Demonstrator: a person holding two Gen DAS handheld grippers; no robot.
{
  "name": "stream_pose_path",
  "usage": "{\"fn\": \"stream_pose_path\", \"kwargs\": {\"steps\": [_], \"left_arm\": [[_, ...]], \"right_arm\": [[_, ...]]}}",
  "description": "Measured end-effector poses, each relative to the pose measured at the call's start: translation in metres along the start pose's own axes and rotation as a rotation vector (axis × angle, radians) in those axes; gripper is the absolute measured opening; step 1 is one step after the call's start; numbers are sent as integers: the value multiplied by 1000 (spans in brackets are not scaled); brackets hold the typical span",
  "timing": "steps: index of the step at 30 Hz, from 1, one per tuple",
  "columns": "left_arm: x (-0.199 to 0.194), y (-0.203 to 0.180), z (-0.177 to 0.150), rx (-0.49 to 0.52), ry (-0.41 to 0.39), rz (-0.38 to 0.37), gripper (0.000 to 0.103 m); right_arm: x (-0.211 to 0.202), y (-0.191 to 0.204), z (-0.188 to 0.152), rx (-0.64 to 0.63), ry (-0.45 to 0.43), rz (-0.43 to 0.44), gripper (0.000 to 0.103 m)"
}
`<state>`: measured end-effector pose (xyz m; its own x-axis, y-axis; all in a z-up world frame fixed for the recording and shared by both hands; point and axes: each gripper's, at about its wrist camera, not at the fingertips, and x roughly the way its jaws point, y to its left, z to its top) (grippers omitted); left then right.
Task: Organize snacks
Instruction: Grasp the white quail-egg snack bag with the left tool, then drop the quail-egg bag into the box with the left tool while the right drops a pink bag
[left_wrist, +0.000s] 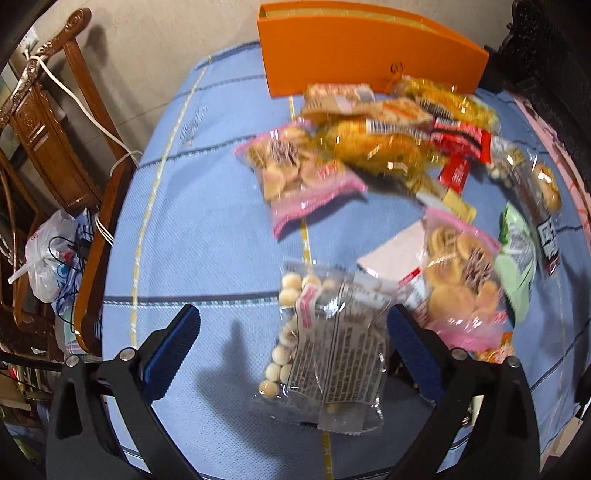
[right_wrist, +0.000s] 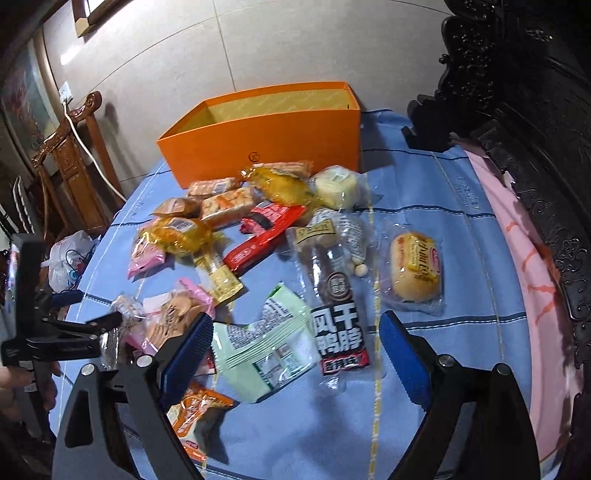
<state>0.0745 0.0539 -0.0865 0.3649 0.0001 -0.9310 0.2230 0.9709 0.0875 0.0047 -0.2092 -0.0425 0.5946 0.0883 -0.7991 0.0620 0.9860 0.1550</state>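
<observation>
The snacks lie loose on the blue cloth (right_wrist: 461, 258) in front of the orange box (right_wrist: 266, 133), which stands open at the far edge with a small round logo on its near wall. I count two pink cookie bags (left_wrist: 295, 173) in my left view, two golden-wrapped packets (right_wrist: 181, 232), two red bars (right_wrist: 269, 218), one green pouch (right_wrist: 266, 343), one round bun (right_wrist: 415, 269) with writing too small to read, and one clear-and-black pack (right_wrist: 338, 332) printed 风干鸭脖. My left gripper (left_wrist: 291, 325) has its jaws wide apart, around a clear bag of small round balls (left_wrist: 325, 347) without touching it. My right gripper (right_wrist: 295, 332) is likewise spread apart over the green pouch. A carved wooden chair (left_wrist: 48, 122) stands to the left, against a tiled wall (right_wrist: 258, 48).
</observation>
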Motion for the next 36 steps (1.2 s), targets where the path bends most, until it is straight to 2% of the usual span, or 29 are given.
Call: {"fn": "stream_pose_path", "kwargs": {"steps": [5,9,11,12,13,16,17,20,29,36], "left_arm": [[11,-2,-6,29,19,-48,99],[24,-11,-8,89,46,-41,98],[33,-16,-13,122,69,-33,85],[31,-15,-15,108,43,-61,80],[31,-14,-15,97,45,-96,69],[30,-18,-15,121,27,-81,53],[29,-19,-14,128,23,-78,44],[31,-13,-12,104,22,-85,32],[34,3,-10,62,15,-75,28],[35,11,-9,52,17,-91,28]], "right_arm": [[2,5,-2,4,10,2,92],[3,8,-3,10,19,13,92],[5,13,-3,3,24,21,92],[7,15,-3,-1,29,24,92],[9,19,-2,-7,35,31,92],[13,33,0,-26,46,57,92],[15,39,2,-35,53,67,92],[26,62,6,-68,78,83,92],[67,111,12,-80,180,75,92],[92,120,6,-43,243,59,92]]}}
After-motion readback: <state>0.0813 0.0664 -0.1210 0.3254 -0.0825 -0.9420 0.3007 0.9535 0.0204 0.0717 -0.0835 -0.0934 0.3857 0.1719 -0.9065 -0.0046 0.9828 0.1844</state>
